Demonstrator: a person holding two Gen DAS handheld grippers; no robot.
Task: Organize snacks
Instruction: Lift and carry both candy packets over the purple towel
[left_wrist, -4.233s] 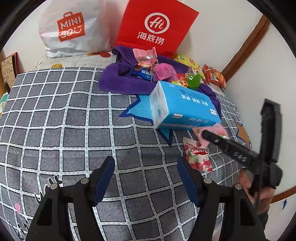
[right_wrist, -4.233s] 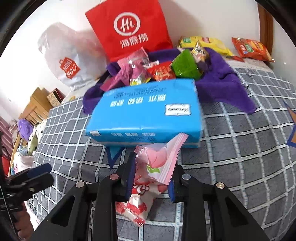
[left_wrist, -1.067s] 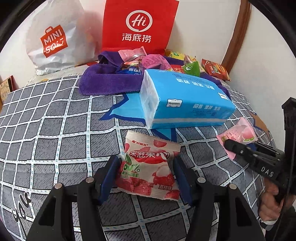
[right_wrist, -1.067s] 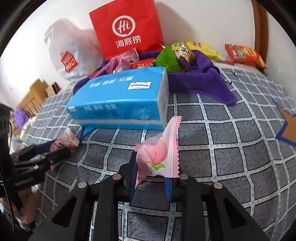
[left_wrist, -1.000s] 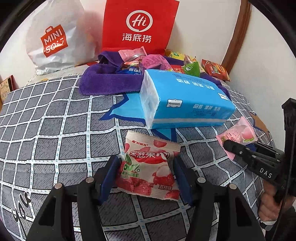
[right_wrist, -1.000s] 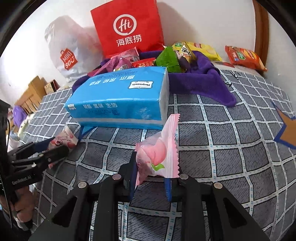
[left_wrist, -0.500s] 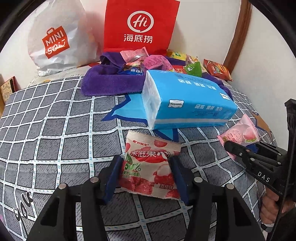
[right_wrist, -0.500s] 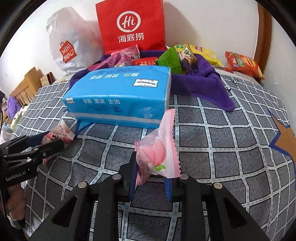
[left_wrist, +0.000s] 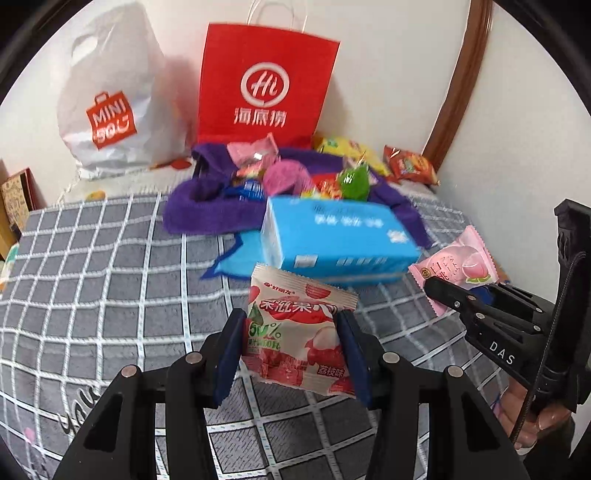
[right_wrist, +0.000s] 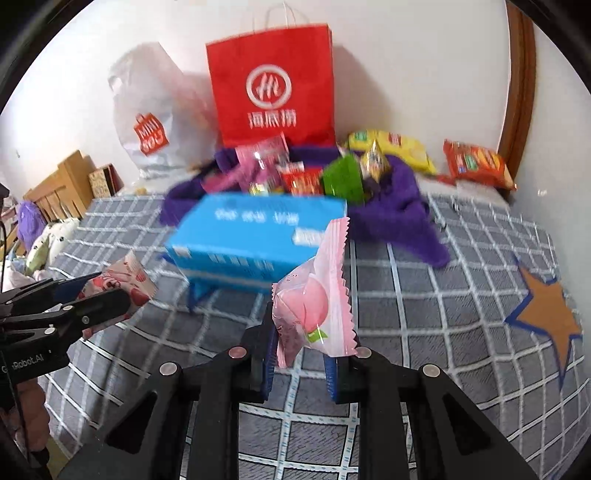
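Packets are behaving as light, crinkly, slippery film: left gripper (left_wrist: 291, 343) is pinching the lychee packet (left_wrist: 295, 332) mid-body, right gripper (right_wrist: 301, 354) clamping the peach packet (right_wrist: 314, 299) low.

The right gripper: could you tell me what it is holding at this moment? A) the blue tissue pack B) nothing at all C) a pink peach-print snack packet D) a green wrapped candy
C: the right gripper is shut on the pink peach packet, which is clear of the checked bedcover.
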